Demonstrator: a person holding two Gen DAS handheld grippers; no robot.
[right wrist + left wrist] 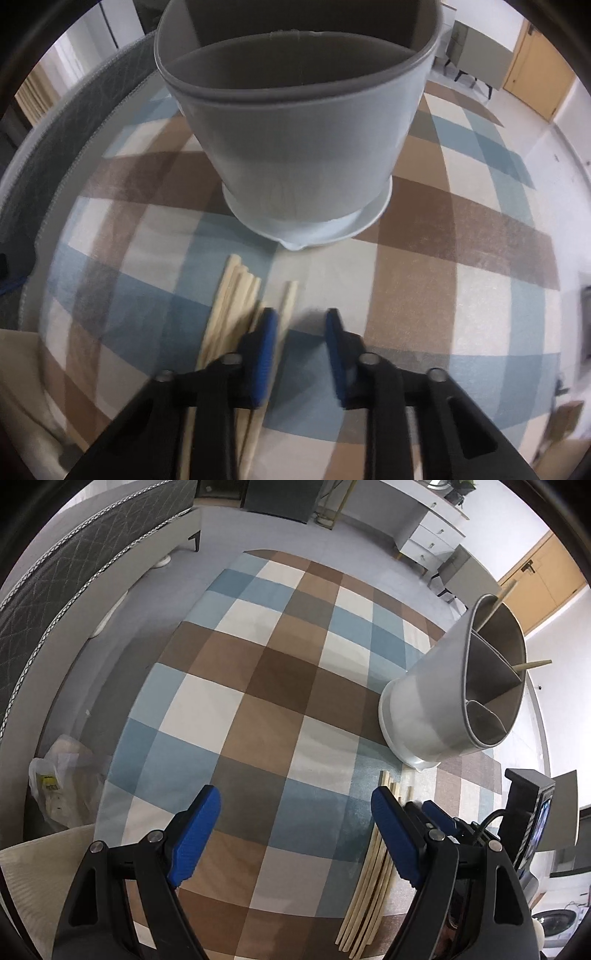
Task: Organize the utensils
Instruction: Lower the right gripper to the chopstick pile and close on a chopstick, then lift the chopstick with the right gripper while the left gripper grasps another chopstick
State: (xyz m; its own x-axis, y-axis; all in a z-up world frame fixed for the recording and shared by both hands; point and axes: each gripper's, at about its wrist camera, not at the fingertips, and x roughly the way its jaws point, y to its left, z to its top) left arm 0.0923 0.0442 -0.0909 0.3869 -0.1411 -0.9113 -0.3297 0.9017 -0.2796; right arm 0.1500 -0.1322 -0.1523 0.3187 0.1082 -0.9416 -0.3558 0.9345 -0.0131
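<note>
While the left gripper [291, 834] hangs with its jaws wide apart over bare checked cloth [236, 686], the right gripper [301, 332] points down at the near end of the chopsticks [236, 295], its blue pads a narrow gap apart with nothing visibly pinched. One stick [289, 299] runs just inside the left pad; the bundle lies at about ten o'clock from the fingertips. A grey divided holder [303, 147] stands at twelve o'clock, close beyond the sticks' tips, two sticks [532, 664] leaning in its compartments. Open cloth spreads to three o'clock of the right gripper; the table's left edge curves along a quilted bed [62, 565].
</note>
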